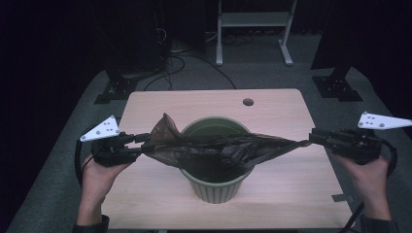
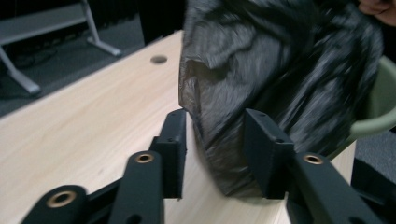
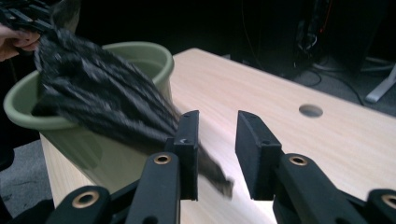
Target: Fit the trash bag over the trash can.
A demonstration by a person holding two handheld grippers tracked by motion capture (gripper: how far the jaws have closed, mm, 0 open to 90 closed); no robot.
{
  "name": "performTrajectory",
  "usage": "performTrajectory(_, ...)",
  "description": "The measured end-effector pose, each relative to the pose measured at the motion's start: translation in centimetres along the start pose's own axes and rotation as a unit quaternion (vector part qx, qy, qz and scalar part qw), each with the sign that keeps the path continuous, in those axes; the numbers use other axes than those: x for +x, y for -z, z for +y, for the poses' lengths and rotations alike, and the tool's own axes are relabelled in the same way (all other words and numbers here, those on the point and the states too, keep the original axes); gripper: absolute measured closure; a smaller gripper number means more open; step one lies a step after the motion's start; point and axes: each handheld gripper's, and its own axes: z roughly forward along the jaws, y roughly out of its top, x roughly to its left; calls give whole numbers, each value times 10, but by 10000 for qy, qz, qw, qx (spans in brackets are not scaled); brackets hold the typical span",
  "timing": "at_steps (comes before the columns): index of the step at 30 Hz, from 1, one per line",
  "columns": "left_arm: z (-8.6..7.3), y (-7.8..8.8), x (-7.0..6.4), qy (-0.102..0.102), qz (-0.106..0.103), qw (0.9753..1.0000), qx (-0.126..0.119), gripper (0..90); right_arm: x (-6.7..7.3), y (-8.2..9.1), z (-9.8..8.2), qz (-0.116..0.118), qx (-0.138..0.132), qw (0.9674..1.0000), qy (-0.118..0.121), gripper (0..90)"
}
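A dark, crumpled plastic bag (image 1: 218, 148) is stretched across the top of a green ribbed bin (image 1: 214, 189) that stands mid-table. My left gripper (image 1: 143, 141) is at the bag's left end. In the left gripper view the bag (image 2: 280, 70) hangs between the jaws of that gripper (image 2: 215, 140), with a gap beside one pad (image 2: 175, 140), so it is open. My right gripper (image 1: 313, 137) is at the bag's right tip. Its own view shows the blurred tip of the bag (image 3: 102, 102) lying loose between the parted jaws of the gripper (image 3: 217, 140), beside the bin's rim (image 3: 140, 51).
The light wooden table (image 1: 291, 184) has a round cable hole (image 1: 248, 102) near its far edge. Beyond it stand a white frame (image 1: 252, 22) and dark stands with cables on a grey floor. The person's hands hold the grippers off the table's left and right edges.
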Motion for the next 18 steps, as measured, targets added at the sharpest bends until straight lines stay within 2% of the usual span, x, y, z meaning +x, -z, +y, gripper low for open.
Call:
performTrajectory(1, 8, 0, -3, -94, 21, 9999, -37, 541, 2, 1, 6, 3, -99, 9999, 45, 690)
performTrajectory(2, 8, 0, -3, -94, 21, 9999, -37, 518, 2, 1, 6, 3, -99, 9999, 45, 690)
performTrajectory(3, 15, 1, -6, -140, 39, 9999, -89, 509, 5, -1, 12, 86, -125, 9998, 93, 691)
performTrajectory(7, 23, 3, -8, -203, 87, 9996, -162, 473, 11, -12, 20, 200, -76, 9996, 209, 691)
performTrajectory(9, 28, 7, -9, -231, 147, 9993, -255, 442, 15, -22, 26, 285, -19, 9992, 266, 691)
performTrajectory(11, 35, 11, -11, -297, 210, 9987, -346, 416, 21, -41, 32, 472, 53, 9983, 333, 689)
performTrajectory(13, 41, 13, -13, -356, 216, 9984, -387, 414, 26, -56, 36, 596, 114, 9974, 401, 686)
performTrajectory(14, 41, 13, -13, -356, 216, 9984, -387, 412, 26, -56, 36, 596, 114, 9974, 401, 686)
performTrajectory(15, 44, 13, -14, -384, 210, 9982, -410, 411, 29, -70, 40, 706, 181, 9964, 438, 685)
performTrajectory(16, 50, 11, -16, -450, 168, 9980, -417, 411, 30, -77, 41, 746, 223, 9960, 448, 685)
performTrajectory(18, 53, 9, -17, -476, 148, 9979, -425, 410, 32, -84, 42, 792, 264, 9955, 443, 686)
